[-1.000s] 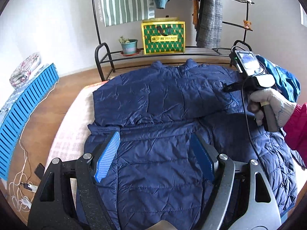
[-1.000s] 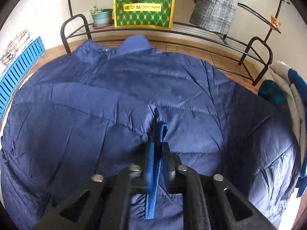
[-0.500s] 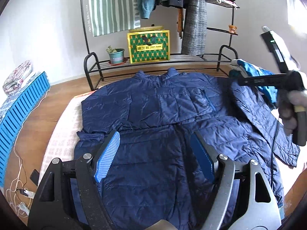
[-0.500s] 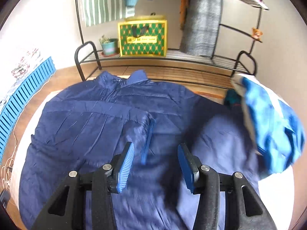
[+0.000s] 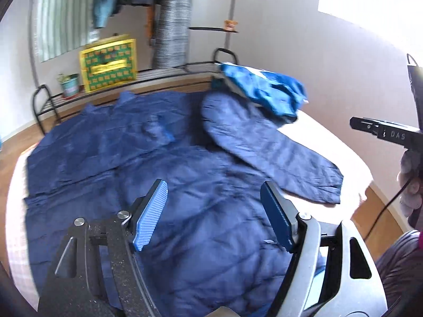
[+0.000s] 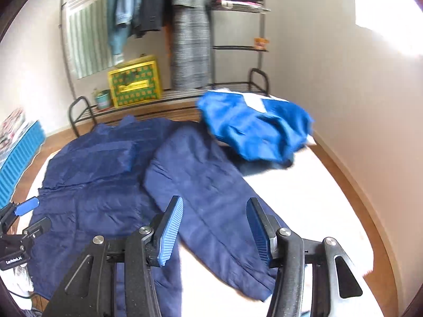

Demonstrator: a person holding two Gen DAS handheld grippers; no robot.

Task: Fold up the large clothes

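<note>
Your right gripper (image 6: 214, 229) hangs above the jacket's loose sleeve (image 6: 211, 211) with its jaws opening and nothing between the pads; no cloth touches them. Your left gripper (image 5: 214, 214) hovers over the lower body of the navy puffer jacket (image 5: 185, 224), its jaws closing a little but still wide apart and empty.

That jacket lies spread flat on the pale bed (image 6: 304, 198). Its collar points away from you toward the black metal rack (image 6: 185, 97), its hem lies nearest your hands, and so its long axis runs from you toward the far wall. One sleeve is folded across the chest, its cuff near the middle. The other sleeve runs slantwise, from the shoulder down and out toward the bed's right edge, cuff at the near end.

Watch three things from here. That free sleeve lies close to the mattress edge: grip it only by the cuff and the slippery quilted shell may slide off the side. Its shoulder end lies just beside the crumpled bright blue garment (image 6: 253, 129), so a careless sweep could drag that piece into the fold. Puffer filling springs back, so the crossed sleeve may creep open unless you press it down before folding the body over.
</note>
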